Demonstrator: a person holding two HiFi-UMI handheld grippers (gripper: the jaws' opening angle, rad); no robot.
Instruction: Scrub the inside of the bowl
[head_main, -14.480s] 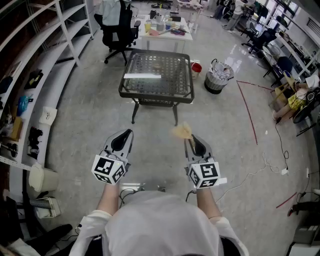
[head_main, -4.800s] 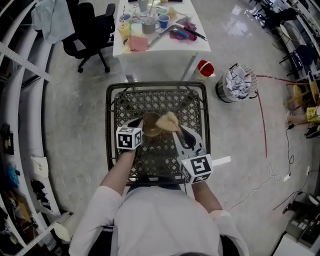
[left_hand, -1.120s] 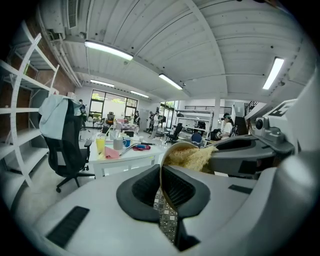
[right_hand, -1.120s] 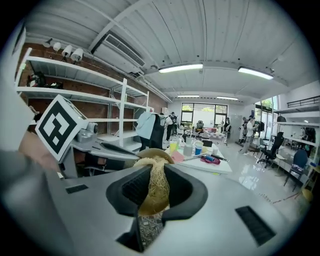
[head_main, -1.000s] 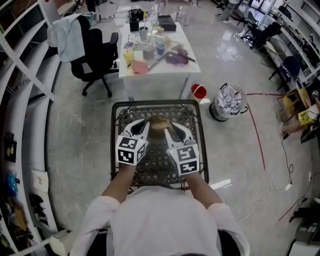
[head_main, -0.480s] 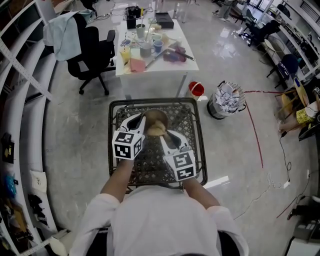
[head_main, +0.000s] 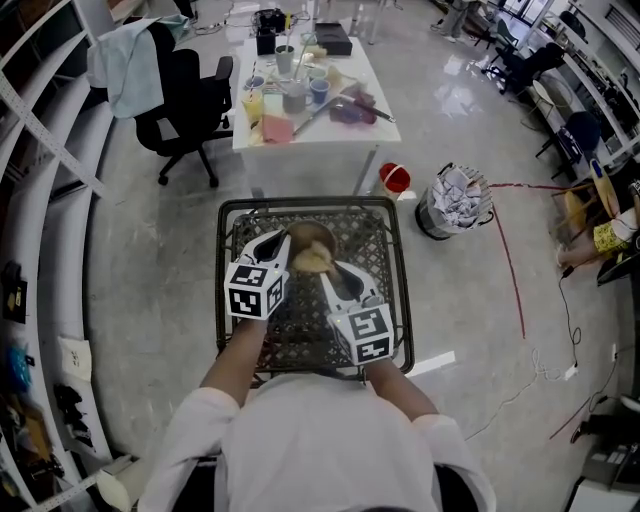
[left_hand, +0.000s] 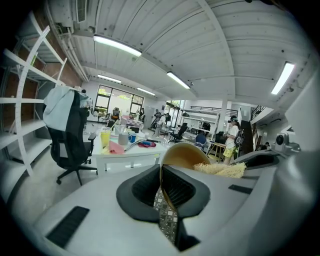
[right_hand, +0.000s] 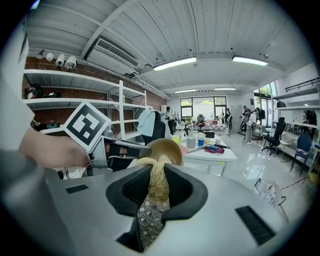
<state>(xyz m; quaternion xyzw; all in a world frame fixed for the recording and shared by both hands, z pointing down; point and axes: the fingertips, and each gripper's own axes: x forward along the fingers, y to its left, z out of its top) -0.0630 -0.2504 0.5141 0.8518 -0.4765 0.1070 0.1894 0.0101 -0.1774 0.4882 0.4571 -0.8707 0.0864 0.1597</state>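
A brown bowl (head_main: 312, 238) is tipped up over the black wire-mesh table (head_main: 385, 300). My left gripper (head_main: 283, 243) is shut on its rim, and the thin rim (left_hand: 162, 185) runs between the pads in the left gripper view. My right gripper (head_main: 325, 272) is shut on a straw-coloured fibre scrubber (head_main: 314, 259), whose free end lies against the bowl's inside. In the right gripper view the scrubber (right_hand: 157, 180) bulges out of the jaws in front of the bowl (right_hand: 167, 149). The left gripper's marker cube (right_hand: 87, 126) sits to the left there.
Behind the mesh table stands a white table (head_main: 340, 130) with cups and tools. A black office chair (head_main: 190, 100) with a cloth over it is at the back left. A red bucket (head_main: 394, 180) and a full waste bin (head_main: 455, 210) stand to the right. Shelving runs along the left.
Since the earliest frames I have come up to the mesh table and taken the bowl's rim in the left gripper. Over the last second the scrubber shifted slightly inside the bowl.
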